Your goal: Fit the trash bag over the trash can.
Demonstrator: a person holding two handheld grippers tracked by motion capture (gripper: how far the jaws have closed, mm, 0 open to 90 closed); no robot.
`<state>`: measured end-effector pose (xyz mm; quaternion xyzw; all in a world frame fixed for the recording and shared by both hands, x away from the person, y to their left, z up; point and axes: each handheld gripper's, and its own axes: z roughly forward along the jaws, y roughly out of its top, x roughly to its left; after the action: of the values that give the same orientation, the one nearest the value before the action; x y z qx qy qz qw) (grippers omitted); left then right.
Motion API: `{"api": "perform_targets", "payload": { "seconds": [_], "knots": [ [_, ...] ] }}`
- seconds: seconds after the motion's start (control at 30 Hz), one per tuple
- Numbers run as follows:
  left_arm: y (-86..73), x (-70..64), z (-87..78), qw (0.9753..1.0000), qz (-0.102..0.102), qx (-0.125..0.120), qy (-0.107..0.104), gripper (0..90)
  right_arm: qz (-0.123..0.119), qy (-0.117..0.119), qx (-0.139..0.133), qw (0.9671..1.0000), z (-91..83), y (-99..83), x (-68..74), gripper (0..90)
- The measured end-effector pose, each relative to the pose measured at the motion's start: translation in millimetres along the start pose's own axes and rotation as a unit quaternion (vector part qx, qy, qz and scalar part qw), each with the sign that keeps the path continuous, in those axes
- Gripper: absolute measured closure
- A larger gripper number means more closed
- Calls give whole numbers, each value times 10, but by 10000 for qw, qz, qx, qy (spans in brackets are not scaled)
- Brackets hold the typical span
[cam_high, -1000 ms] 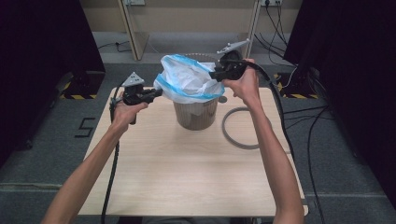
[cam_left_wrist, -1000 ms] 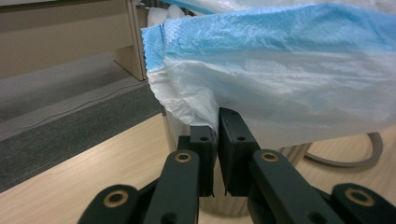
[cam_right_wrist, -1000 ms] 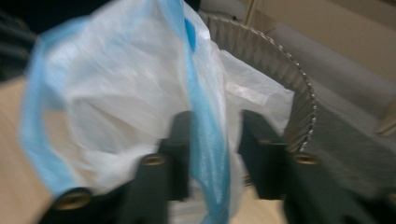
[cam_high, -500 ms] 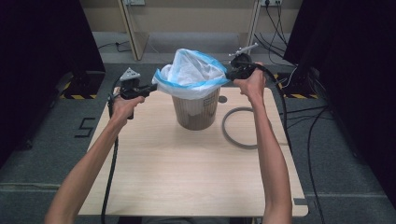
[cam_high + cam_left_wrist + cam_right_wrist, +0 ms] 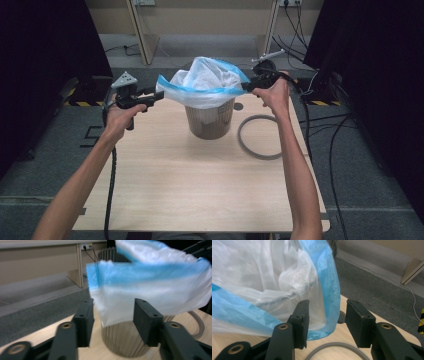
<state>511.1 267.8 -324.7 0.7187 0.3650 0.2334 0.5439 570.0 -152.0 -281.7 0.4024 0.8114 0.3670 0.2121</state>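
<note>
Left claw point(image 5: 159, 95) sits at the left edge of the bag point(image 5: 207, 82), jaws spread apart in its own gripper view; the blue hem hangs between them, not pinched. I read it as released. The bag is draped over the bin point(image 5: 210, 119), which stands mid-desk toward the far side. Its blue-banded mouth is stretched wide and turned down over the rim, with white film bunched up above the middle. The bin wall below is bare. Right claw point(image 5: 248, 86) is at the bag's right edge, jaws likewise apart, hem lying against the left jaw only: released too. The grey ring point(image 5: 261, 137) lies flat on the desk point(image 5: 200, 190) just right of the bin, unused.

Progress, my judgement: bag mouth is opened and cuffed over the rim. Left: push the bunched film down inside, then likely seat the ring.

Against half a second ago: both hands have dropped lower and the hem sits further down over the rim.
</note>
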Motion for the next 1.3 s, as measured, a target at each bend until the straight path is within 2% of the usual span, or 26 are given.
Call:
{"api": "perform_targets", "payload": {
  "seconds": [0.1,0.23,0.27,0.33,0.43,0.63,0.67,0.7,0.73,0.77,0.8,0.83,0.87,0.93,1.03,1.1,1.13,1.23,1.27,1.3],
  "knots": [
    [70,-50,-29,10000,17,-7,0,400,39,-12,-57,10000,-55,39,17,523],
    [174,-221,-34,9995,289,-128,-52,398,-22,81,33,10000,-22,43,65,524],
    [174,-221,-34,9995,289,-128,-52,399,-22,81,33,10000,-22,43,65,524],
    [193,-315,22,9991,387,-57,-164,399,-59,55,60,9999,-8,36,84,541],
    [224,-418,125,9991,350,-45,-220,399,-133,90,150,9998,-12,15,115,561],
    [211,-504,220,9984,449,31,-330,401,-198,193,243,9993,-29,-25,145,565],
    [202,-512,233,9982,499,54,-335,425,-221,216,281,9991,-34,-39,161,581],
    [182,-525,251,9971,670,94,-359,546,-343,248,352,9985,-42,-74,192,601],
    [182,-525,251,9971,670,94,-359,590,-343,248,352,9985,-42,-74,192,601],
    [167,-535,256,9964,751,125,-372,590,-367,250,355,9984,-47,-81,195,604],
    [123,-563,266,9952,845,208,-438,699,-360,253,330,9985,-67,-92,195,598],
    [123,-563,266,9952,845,208,-438,728,-360,253,330,9985,-67,-92,195,598],
    [75,-589,269,9941,932,293,-467,754,-315,252,307,9987,-85,-90,177,569],
    [55,-597,270,9938,959,324,-465,786,-271,247,298,9989,-90,-87,170,555],
    [-2,-605,296,9923,1003,474,-548,805,-81,215,234,9995,-108,-68,131,516],
    [-25,-592,306,9926,961,496,-553,815,-63,195,243,9995,-101,-65,113,502],
    [-29,-575,298,9936,885,437,-556,814,-58,193,241,9995,-81,-70,103,504],
    [-17,-568,278,9937,888,411,-551,799,-80,208,278,9994,-59,-85,129,525],
    [-3,-567,264,9939,871,402,-541,783,-179,262,286,9991,-37,-108,163,582],
    [8,-567,253,9946,831,363,-497,766,-224,282,298,9989,-29,-116,180,592]
  ]
}}
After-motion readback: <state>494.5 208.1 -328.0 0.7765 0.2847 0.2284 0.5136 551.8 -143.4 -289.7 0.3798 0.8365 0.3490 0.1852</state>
